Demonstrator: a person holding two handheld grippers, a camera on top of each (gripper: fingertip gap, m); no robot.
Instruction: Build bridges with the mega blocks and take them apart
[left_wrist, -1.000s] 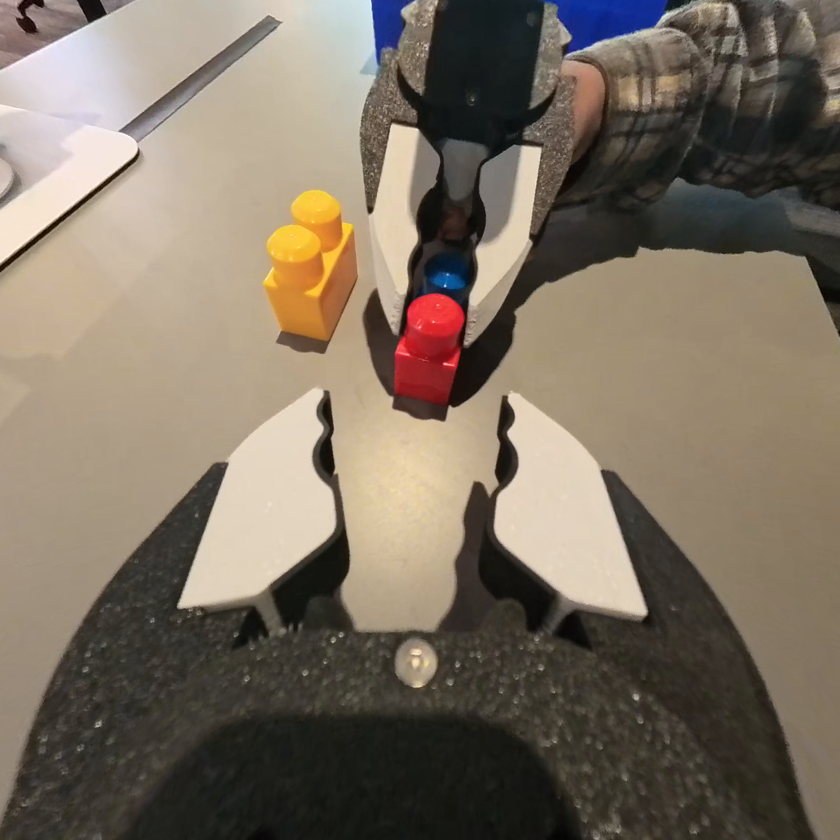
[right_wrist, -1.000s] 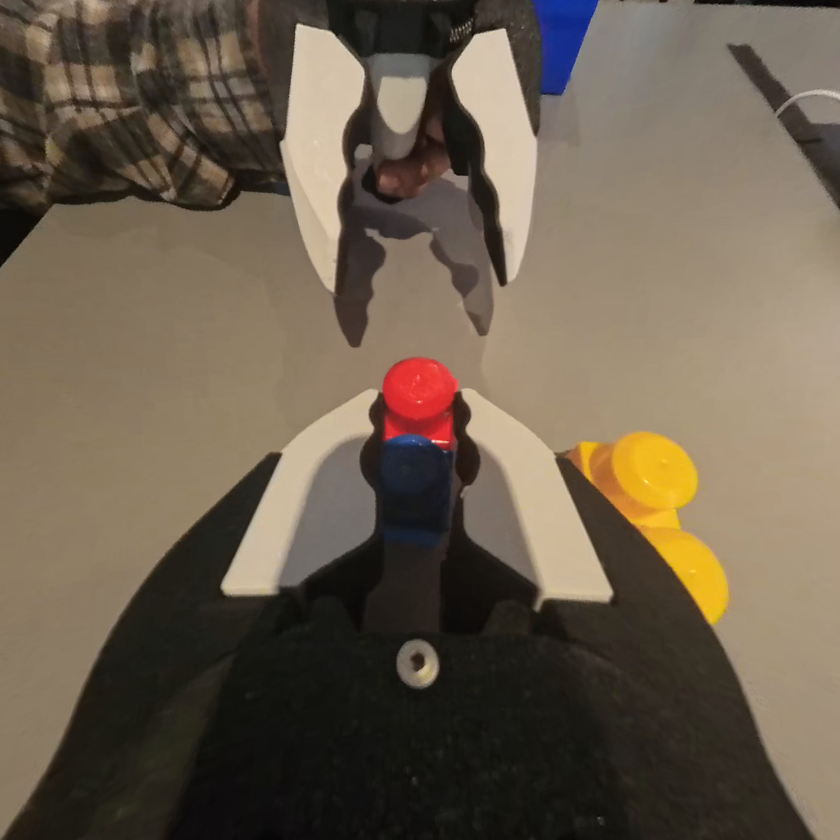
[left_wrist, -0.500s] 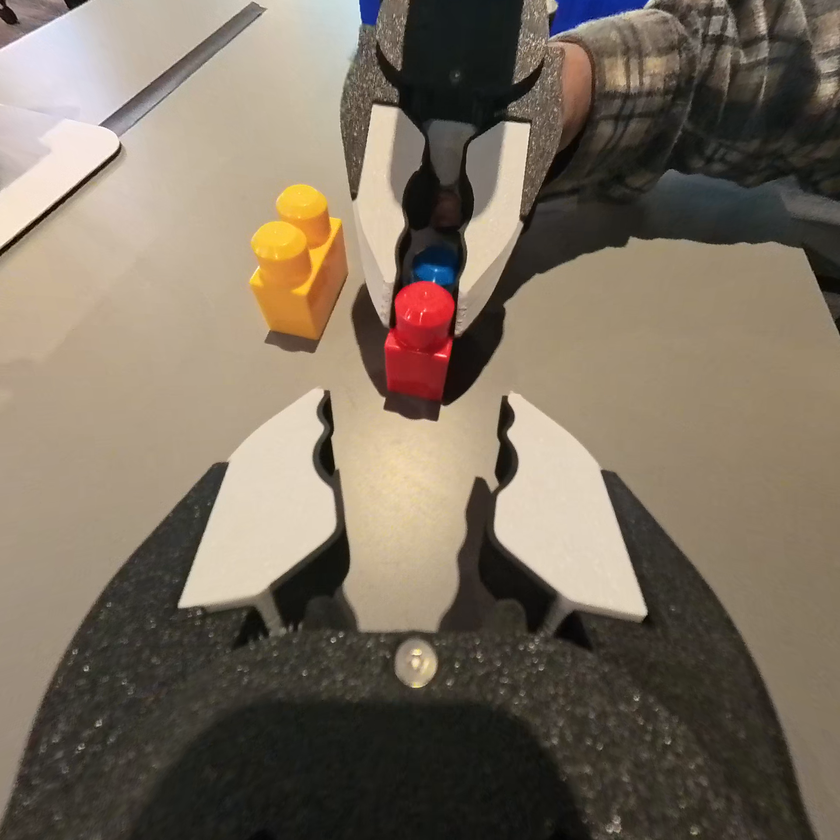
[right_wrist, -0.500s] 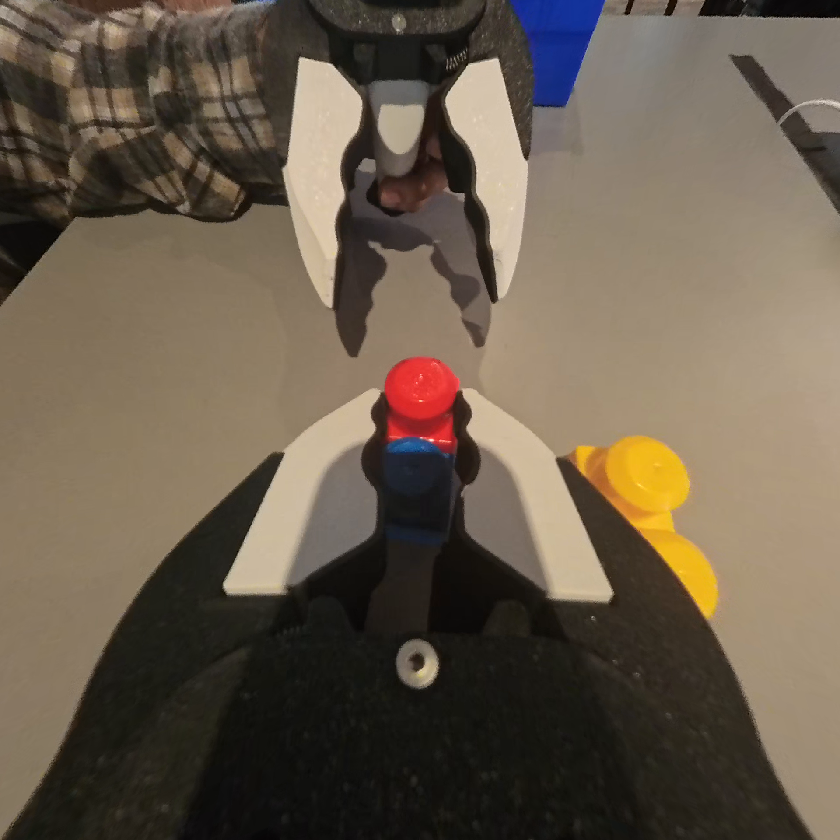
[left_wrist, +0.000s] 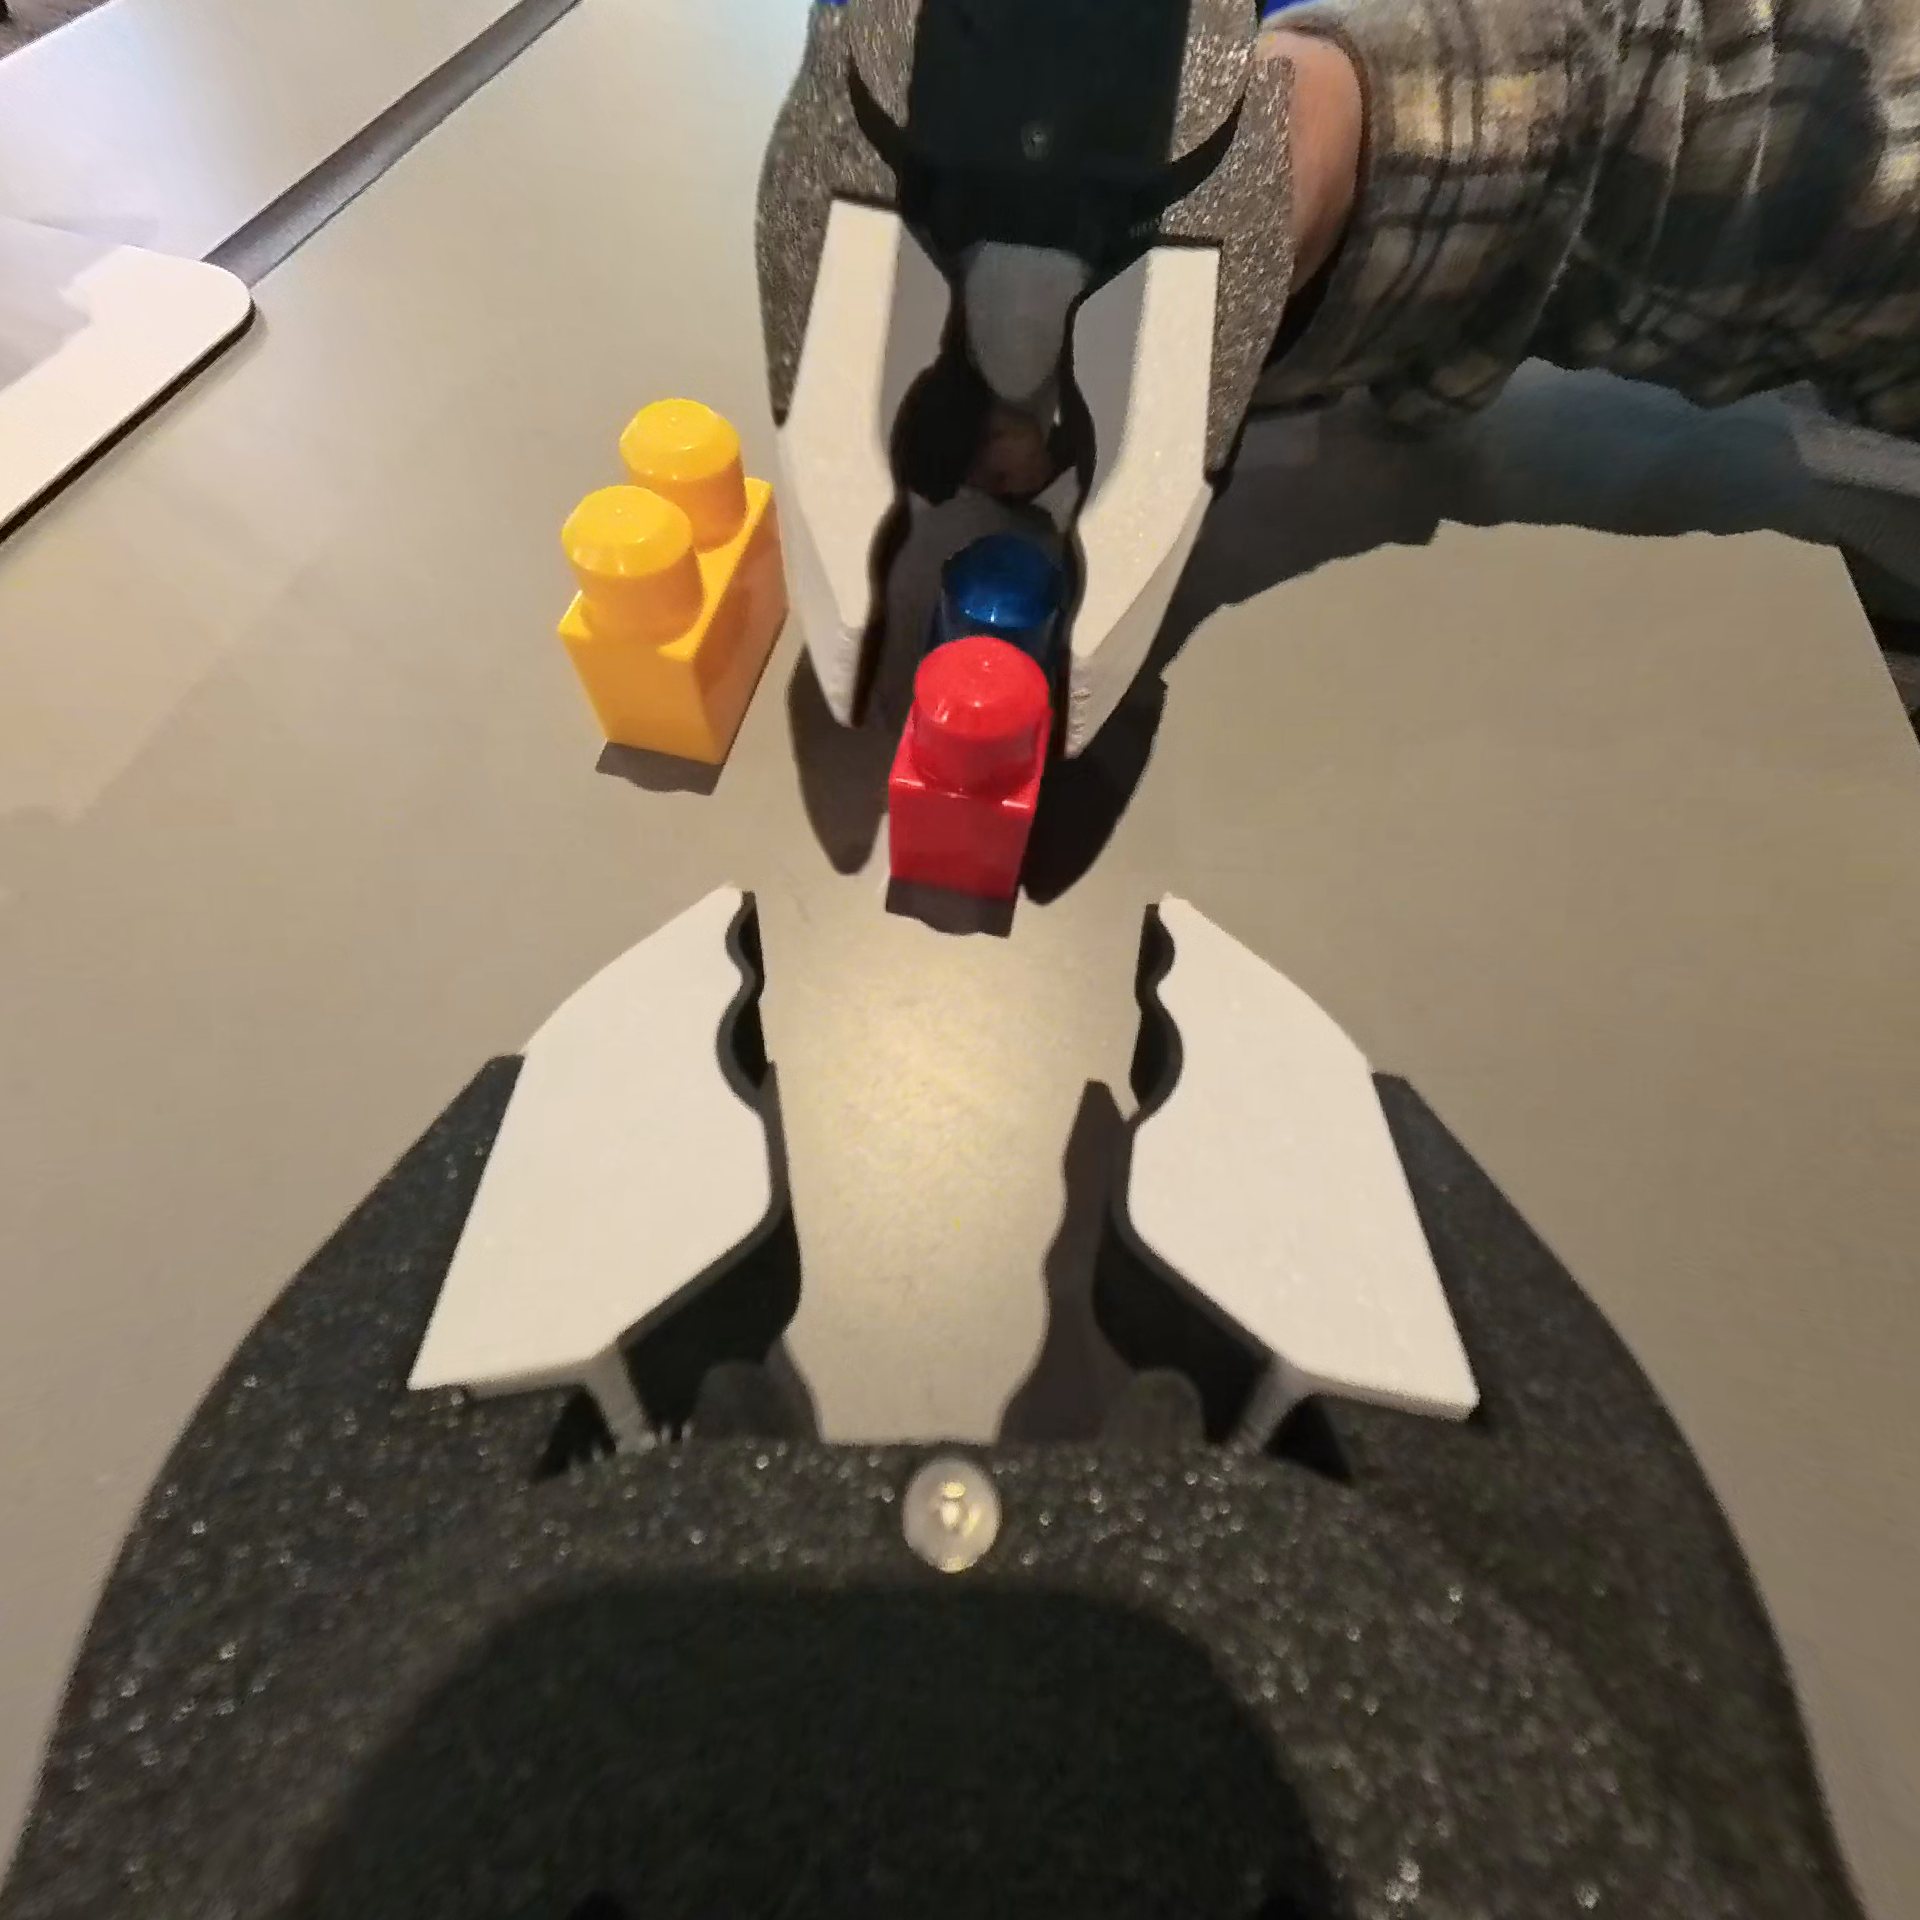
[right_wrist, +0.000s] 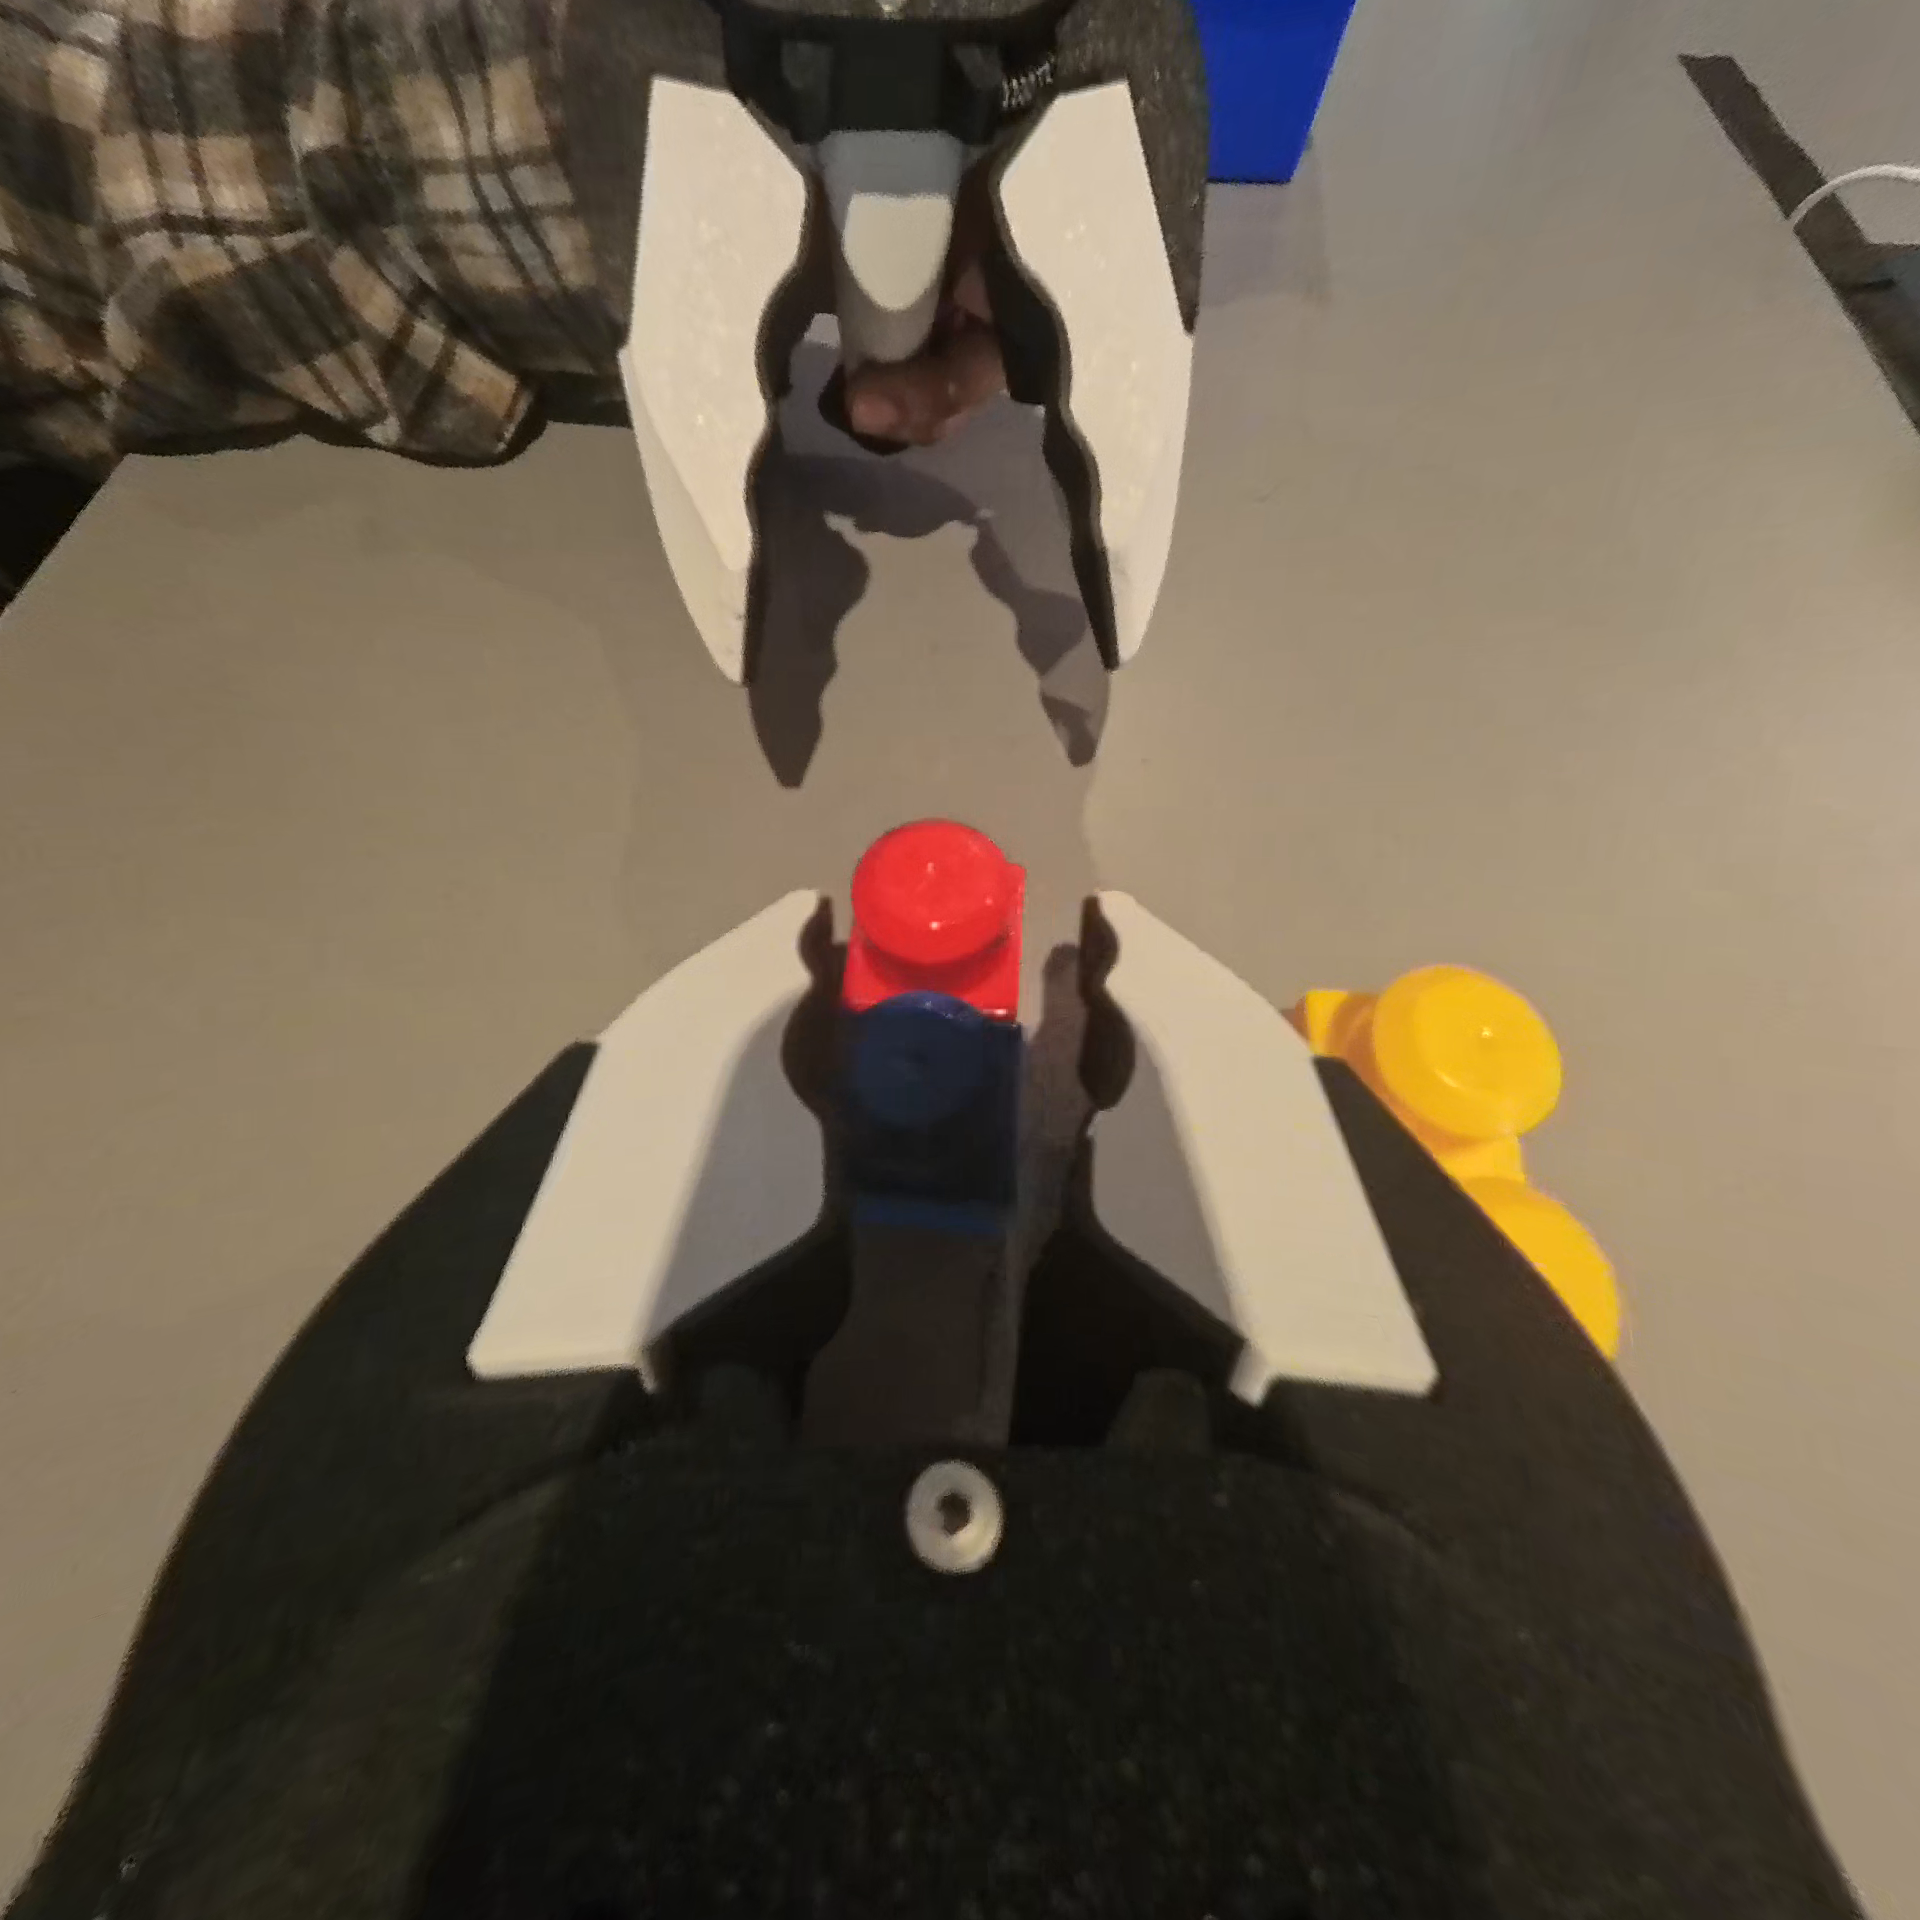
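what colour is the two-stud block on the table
Yellow. The two-stud block shows best in the left wrist view.

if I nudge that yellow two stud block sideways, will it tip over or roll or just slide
The yellow block will probably just slide: it stands on a flat base on the smooth grey table. It looks like stiff, glossy moulded plastic, so likely light and somewhat slippery in a grip. Rolling seems unlikely with its square sides, though a high push at the studs might tip it.
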